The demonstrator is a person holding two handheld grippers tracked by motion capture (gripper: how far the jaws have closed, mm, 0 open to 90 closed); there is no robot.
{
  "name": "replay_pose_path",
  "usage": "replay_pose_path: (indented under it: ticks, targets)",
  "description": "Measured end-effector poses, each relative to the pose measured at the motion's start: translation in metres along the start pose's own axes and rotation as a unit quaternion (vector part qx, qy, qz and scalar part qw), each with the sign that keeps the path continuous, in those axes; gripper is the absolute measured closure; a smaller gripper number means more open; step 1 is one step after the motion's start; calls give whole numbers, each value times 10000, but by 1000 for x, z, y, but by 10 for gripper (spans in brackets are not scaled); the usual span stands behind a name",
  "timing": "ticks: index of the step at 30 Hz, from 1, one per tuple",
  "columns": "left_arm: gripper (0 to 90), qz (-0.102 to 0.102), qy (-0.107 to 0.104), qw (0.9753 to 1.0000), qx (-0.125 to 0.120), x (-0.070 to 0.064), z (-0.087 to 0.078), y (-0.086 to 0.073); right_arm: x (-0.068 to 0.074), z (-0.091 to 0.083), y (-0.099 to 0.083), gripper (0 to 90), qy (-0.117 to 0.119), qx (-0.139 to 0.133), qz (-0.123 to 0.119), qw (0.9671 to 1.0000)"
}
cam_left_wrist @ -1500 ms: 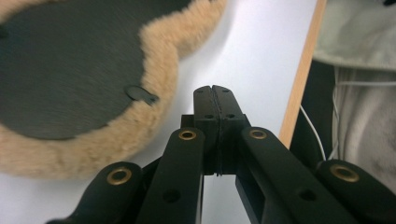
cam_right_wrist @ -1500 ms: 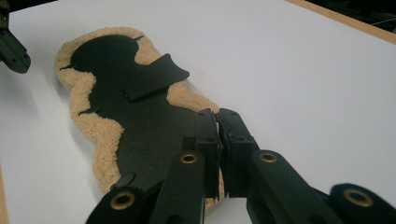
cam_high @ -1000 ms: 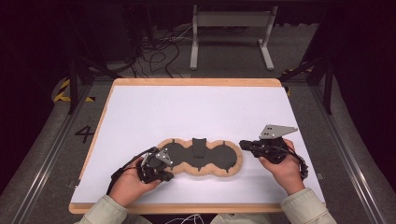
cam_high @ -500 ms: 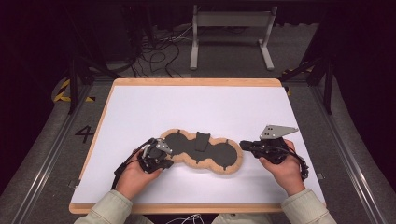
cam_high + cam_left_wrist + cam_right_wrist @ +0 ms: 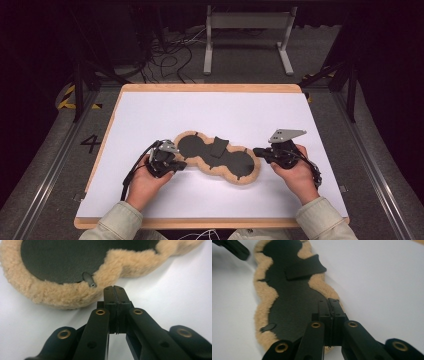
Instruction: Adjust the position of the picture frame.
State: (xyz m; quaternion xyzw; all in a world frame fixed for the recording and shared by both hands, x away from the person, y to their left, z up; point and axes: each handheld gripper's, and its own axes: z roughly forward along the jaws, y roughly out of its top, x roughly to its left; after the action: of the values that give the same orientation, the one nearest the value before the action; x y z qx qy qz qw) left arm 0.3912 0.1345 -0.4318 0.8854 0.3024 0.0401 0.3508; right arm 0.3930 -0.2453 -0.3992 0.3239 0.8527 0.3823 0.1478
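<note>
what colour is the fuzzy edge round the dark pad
Tan, a pale sandy beige fleece trim; it shows best in the left gripper view.

One fleece-edged pad (image 5: pixel 220 159), tan pile round a dark face, lying between the two claws: its left end just off the left gripper (image 5: pixel 176 165), its right end at the right gripper (image 5: pixel 258 151). Two grippers, one per hand, each with two black jaws pressed together; two hands (image 5: pixel 145 182), two pale sleeves (image 5: pixel 117 226). On the pad: one dark flap (image 5: pixel 304 267) well ahead of the right claw, one small tab (image 5: pixel 268 327) near that claw's left, one short grey peg (image 5: pixel 89 280) just ahead-left of the left claw; under all, one white board (image 5: pixel 150 115).
</note>
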Motion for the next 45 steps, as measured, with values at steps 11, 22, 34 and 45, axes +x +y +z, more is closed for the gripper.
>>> replay_pose_path:
  ticks: [11, 22, 34, 45]
  targets:
    - [900, 6, 200, 9998, -78, 5, -5, -6, -25, 41, 11, 900, -244, 883, 144, 9957]
    - [900, -219, 256, 9993, -170, 10, -11, -10, -20, 47, 5, 900, 44, 1332, -29, 9911]
    - [900, -575, 335, 9977, -128, 21, -15, -16, 20, 39, -2, 900, 638, 1473, -319, 9865]
    - [900, -935, 523, 9942, 60, 34, -8, -11, 65, 42, -3, 900, 1251, 1430, -836, 9782]
